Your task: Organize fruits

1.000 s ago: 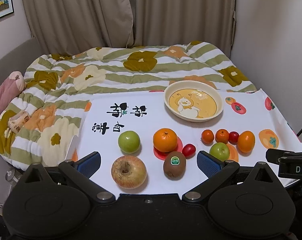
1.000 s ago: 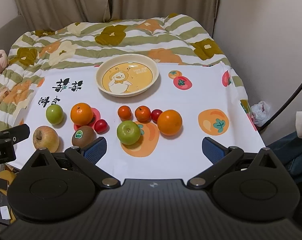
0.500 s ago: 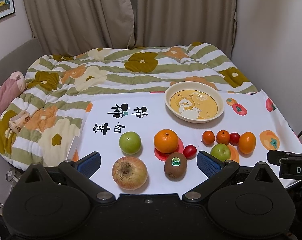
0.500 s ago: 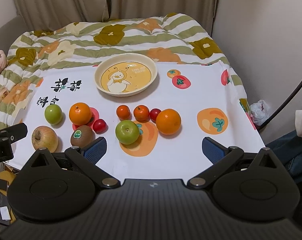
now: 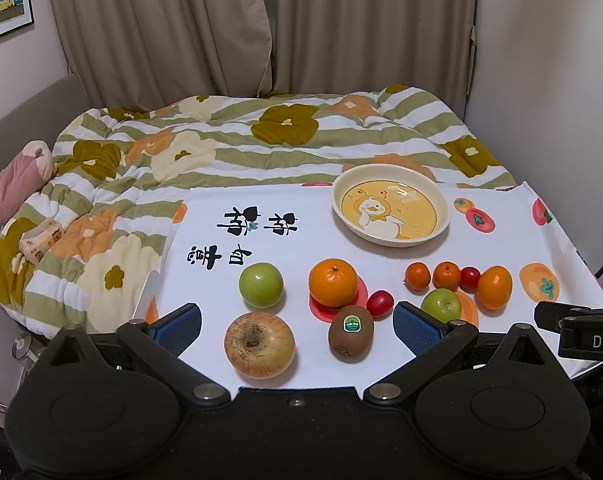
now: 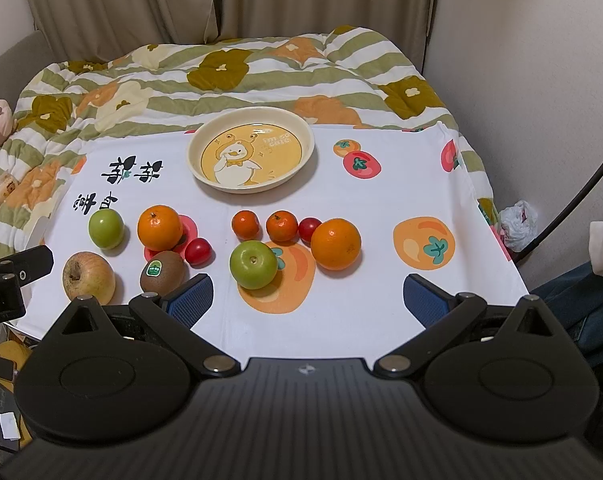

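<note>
Fruit lies on a white printed cloth [image 5: 321, 240]. A cream duck plate [image 5: 390, 205] [image 6: 251, 149] stands empty at the back. In the left wrist view a red-yellow apple [image 5: 259, 345], a kiwi [image 5: 350, 331], a green apple [image 5: 261, 285], an orange [image 5: 333, 282] and a cherry tomato [image 5: 379, 303] lie near. In the right wrist view a green apple [image 6: 253, 264], an orange [image 6: 335, 244], two mandarins [image 6: 281, 225] and a tomato [image 6: 309, 229] lie ahead. My left gripper [image 5: 297, 322] and right gripper [image 6: 307, 296] are open and empty, hovering at the cloth's near edge.
A flowered quilt [image 5: 229, 148] covers the bed behind the cloth. A pink pillow [image 5: 13, 184] and a tissue pack [image 5: 41, 238] lie at the left. A wall and a cable [image 6: 573, 204] are at the right. Curtains hang at the back.
Both grippers have drifted slightly; the fruit sits a little lower and nearer in the right wrist view. Nothing was taken hold of.
</note>
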A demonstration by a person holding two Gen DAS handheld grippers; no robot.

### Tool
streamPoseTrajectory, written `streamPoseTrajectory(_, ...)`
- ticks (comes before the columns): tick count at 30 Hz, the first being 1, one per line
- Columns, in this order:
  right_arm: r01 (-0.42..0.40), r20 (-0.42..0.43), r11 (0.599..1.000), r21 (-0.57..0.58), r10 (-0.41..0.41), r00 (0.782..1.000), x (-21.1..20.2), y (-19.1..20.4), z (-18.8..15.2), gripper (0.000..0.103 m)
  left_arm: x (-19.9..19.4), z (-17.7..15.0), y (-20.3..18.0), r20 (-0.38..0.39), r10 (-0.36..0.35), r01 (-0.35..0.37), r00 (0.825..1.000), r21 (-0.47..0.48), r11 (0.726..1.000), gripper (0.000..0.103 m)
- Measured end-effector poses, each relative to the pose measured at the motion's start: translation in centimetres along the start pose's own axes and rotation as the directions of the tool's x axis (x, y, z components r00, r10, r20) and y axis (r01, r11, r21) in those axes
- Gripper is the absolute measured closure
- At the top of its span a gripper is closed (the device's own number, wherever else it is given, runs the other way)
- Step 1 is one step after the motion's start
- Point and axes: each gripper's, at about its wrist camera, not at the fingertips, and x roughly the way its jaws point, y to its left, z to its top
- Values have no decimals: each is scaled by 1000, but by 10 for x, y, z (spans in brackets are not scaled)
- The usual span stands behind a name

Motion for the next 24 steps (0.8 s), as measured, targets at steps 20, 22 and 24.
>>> streamPoseTrajectory(20,-1,1,1000,-1,1,1000,0,0,0,0,-2,4,-2,8,11,-11,1000,-2,1000,0)
streamPoseTrajectory(22,-1,1,1000,-1,1,1000,0,0,0,0,-2,5,-1,7,17,-17,1000,-4,1000,0)
streamPoseTrajectory(24,0,1,1000,1,0,1000,0,0,0,0,-2,5,-1,6,20,-19,1000,-5,1000,0)
